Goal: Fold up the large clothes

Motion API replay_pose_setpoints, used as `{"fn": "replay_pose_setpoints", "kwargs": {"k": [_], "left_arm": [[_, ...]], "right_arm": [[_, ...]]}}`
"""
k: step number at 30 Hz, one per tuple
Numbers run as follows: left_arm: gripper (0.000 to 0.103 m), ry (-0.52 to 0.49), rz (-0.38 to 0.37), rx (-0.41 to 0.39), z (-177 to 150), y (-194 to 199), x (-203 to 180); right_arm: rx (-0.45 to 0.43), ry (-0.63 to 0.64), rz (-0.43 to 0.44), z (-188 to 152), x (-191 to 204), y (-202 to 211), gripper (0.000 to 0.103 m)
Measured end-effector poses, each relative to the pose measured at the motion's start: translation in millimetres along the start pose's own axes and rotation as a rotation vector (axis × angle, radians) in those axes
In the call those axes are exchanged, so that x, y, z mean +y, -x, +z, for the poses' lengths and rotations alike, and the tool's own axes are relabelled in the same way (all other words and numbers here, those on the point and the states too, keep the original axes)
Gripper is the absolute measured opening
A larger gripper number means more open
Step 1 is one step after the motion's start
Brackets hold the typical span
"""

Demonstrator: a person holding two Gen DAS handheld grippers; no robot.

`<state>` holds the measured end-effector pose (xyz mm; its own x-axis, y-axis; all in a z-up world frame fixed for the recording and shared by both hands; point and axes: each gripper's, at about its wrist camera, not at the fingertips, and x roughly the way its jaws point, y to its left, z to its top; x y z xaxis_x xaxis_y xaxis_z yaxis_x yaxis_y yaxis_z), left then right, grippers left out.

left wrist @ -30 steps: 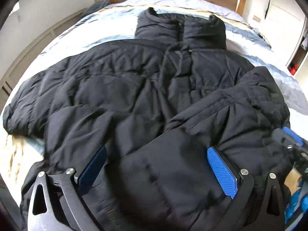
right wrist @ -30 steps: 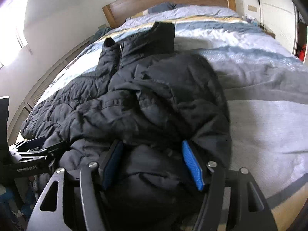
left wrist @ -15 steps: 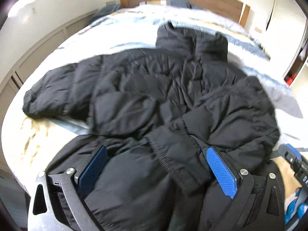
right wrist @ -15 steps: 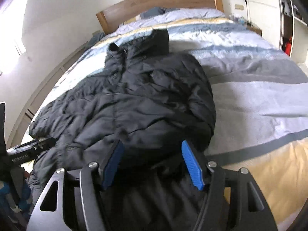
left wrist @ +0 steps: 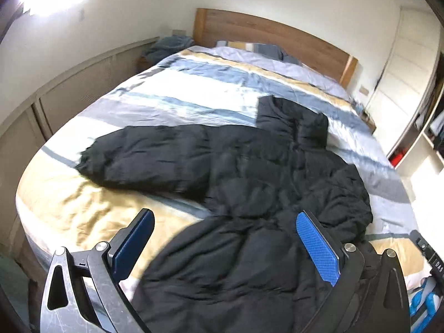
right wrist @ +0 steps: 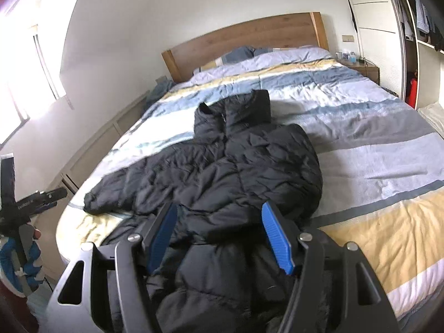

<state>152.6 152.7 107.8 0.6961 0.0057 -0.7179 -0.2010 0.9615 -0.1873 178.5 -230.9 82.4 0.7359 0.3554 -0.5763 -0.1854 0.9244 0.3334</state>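
Both sets of jaws, left gripper (left wrist: 224, 247) and right gripper (right wrist: 222, 236), stand half-open around the bulky black padded jacket's (right wrist: 236, 166) hem; grip unclear. The slick hem could slip free, collapsing the fold.

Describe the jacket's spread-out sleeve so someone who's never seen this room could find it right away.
Start at the striped bed with the wooden headboard. A black puffer jacket lies across it, collar toward the headboard. The sleeve stretches flat toward the window-side edge; the other is folded in.
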Motion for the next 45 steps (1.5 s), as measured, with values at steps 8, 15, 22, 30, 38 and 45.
{"fn": "replay_pose_setpoints", "kwargs": {"k": [8, 15, 22, 30, 38, 45], "left_arm": [[0.101, 0.14, 0.033, 0.06, -5, -26, 164], [0.097, 0.326, 0.012, 0.148, -8, -87, 282], [0.088, 0.536, -0.158, 0.207, 7, -169, 327], [0.077, 0.705, -0.215, 0.23, 19, -228, 345], [0.014, 0.739, -0.301, 0.191, 27, -217, 341], [0.01, 0.584, -0.281, 0.114, 53, -168, 299]], "right_arm": [[-0.001, -0.001, -0.013, 4, 37, -10, 0.062], [0.073, 0.009, -0.044, -1, 60, -51, 0.062], [0.136, 0.04, -0.091, 0, 75, -87, 0.062], [0.146, 0.017, -0.173, -1, 61, -85, 0.062], [0.125, -0.003, -0.199, -2, 51, -69, 0.062], [0.082, 0.028, -0.16, -2, 65, -47, 0.062]]}}
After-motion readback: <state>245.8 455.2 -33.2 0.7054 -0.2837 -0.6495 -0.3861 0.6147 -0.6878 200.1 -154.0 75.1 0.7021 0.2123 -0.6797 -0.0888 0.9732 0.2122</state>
